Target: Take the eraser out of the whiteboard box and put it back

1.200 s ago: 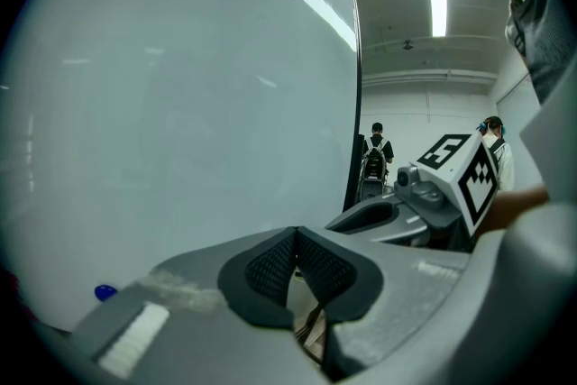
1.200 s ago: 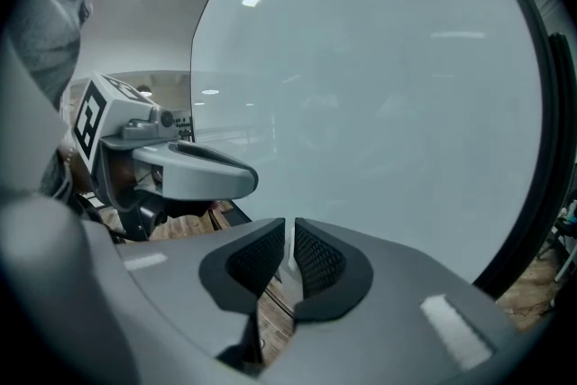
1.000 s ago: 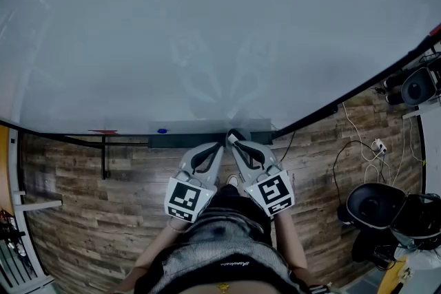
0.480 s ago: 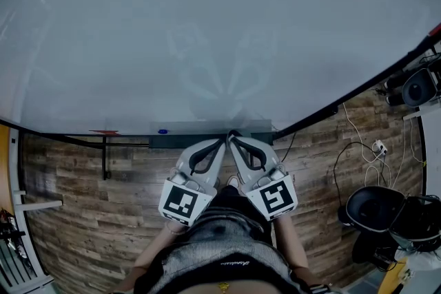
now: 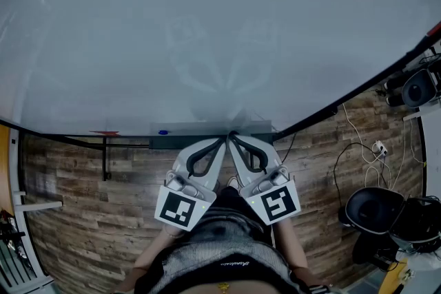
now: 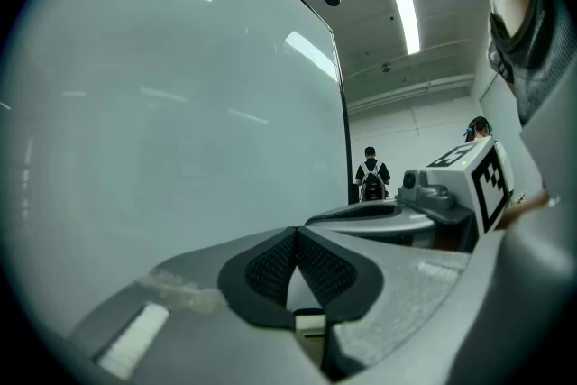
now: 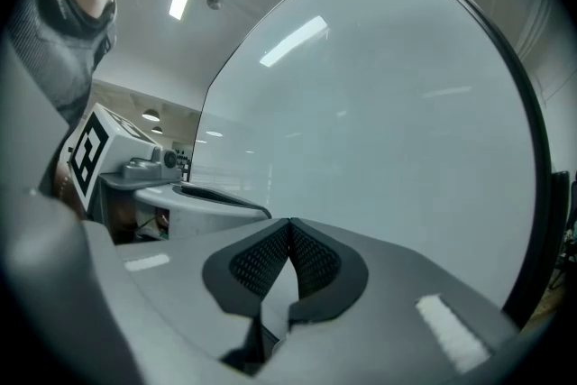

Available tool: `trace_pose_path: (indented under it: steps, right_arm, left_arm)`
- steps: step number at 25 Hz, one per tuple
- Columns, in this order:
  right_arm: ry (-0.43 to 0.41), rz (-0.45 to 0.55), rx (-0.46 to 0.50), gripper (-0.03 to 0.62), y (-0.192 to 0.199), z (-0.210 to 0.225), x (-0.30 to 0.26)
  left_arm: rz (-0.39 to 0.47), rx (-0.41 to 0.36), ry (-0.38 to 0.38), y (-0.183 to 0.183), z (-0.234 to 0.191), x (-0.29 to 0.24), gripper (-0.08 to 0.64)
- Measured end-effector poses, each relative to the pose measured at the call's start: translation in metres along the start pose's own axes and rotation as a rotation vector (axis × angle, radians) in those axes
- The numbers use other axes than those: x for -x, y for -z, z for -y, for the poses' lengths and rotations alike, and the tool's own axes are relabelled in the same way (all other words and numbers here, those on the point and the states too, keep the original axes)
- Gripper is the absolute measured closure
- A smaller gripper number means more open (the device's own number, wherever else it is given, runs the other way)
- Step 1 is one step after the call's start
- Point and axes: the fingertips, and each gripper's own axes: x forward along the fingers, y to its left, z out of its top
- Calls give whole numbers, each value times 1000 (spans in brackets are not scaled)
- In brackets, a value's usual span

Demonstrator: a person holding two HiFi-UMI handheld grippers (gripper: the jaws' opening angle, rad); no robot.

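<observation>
Facing the whiteboard [image 5: 220, 31], left claw [image 5: 222, 142] and right claw [image 5: 234, 140] are each pressed together, empty, tips side by side over the box [image 5: 169, 142]. Eraser unseen; probably inside box, since neither claw carries it.

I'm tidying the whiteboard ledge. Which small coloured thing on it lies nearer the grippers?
The blue one, at the left end of the dark box; the red one lies farther left.

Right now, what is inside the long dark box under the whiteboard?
The box shows only its dark front and a small blue thing at its left end. The left gripper and right gripper, both shut, cover its middle. No eraser shows.
</observation>
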Motion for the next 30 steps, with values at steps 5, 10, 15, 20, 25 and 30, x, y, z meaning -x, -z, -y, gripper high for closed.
trace_pose_path:
  steps: [5, 10, 15, 20, 25, 30]
  right_arm:
    - [2, 11, -1, 591, -5, -1, 0]
    - [1, 1, 2, 591, -4, 0, 1]
    - [0, 0, 7, 591, -3, 0, 2]
    - [-1, -13, 14, 591, -2, 0, 1]
    - [-3, -22, 22, 591, 0, -1, 2]
    - [-3, -28, 38, 591, 0, 0, 1]
  left_arm:
    - [0, -12, -9, -2, 0, 2, 559]
    - [2, -22, -10, -3, 1, 2, 558]
    - [-3, -16, -7, -1, 2, 2, 560]
    - [-5, -16, -4, -1, 1, 2, 558]
    - [-6, -20, -4, 0, 0, 2, 558]
    - [-10, -17, -5, 1, 0, 2, 560]
